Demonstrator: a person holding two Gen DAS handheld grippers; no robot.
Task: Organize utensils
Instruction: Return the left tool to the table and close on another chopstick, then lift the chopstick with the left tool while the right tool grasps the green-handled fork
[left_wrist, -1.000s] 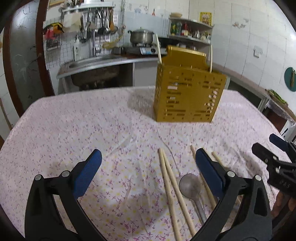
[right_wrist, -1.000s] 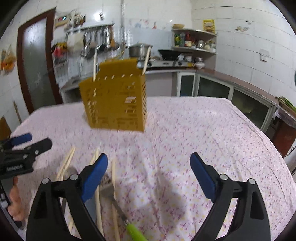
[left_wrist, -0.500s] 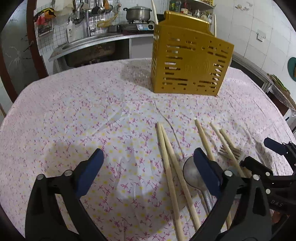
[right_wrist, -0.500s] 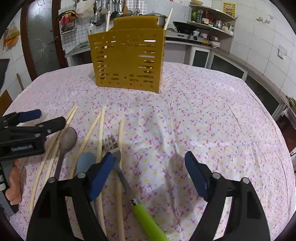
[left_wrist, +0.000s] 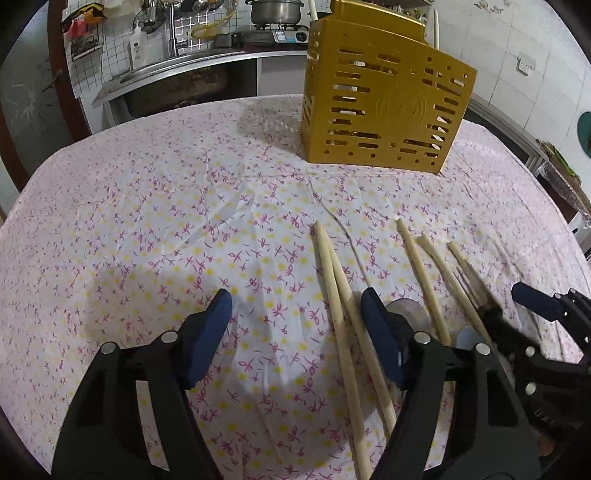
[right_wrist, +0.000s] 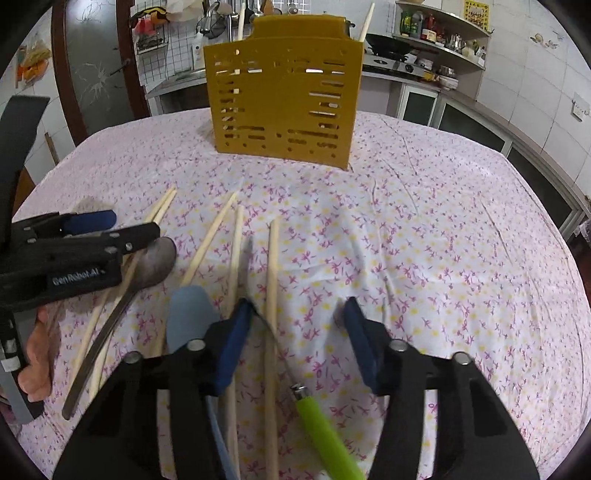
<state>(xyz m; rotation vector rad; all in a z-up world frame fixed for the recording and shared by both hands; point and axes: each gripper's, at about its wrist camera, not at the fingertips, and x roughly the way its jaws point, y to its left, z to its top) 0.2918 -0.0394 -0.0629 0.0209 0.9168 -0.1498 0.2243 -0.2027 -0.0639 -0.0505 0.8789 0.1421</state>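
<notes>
Both grippers have dropped toward the loose utensils in front of the yellow caddy, jaws just been closing. Left gripper brackets a chopstick pair, right gripper brackets a single chopstick and green-handled fork; neither clamped yet. Pickup looks imminent.

Both views evenly bright, indoor light from overhead. Soft diffuse shadows on pink floral tablecloth over bench: broad grey patch under left tongs, fainter one under right tongs. Slotted yellow plastic utensil holder casts dim shadow toward far bench edge. Mild glare on white wall tiles. Strong fisheye bending, black vignette at corners. Centre sharp; green-handled fork near lower frame edge smeared, tong arms close to lens soft.
</notes>
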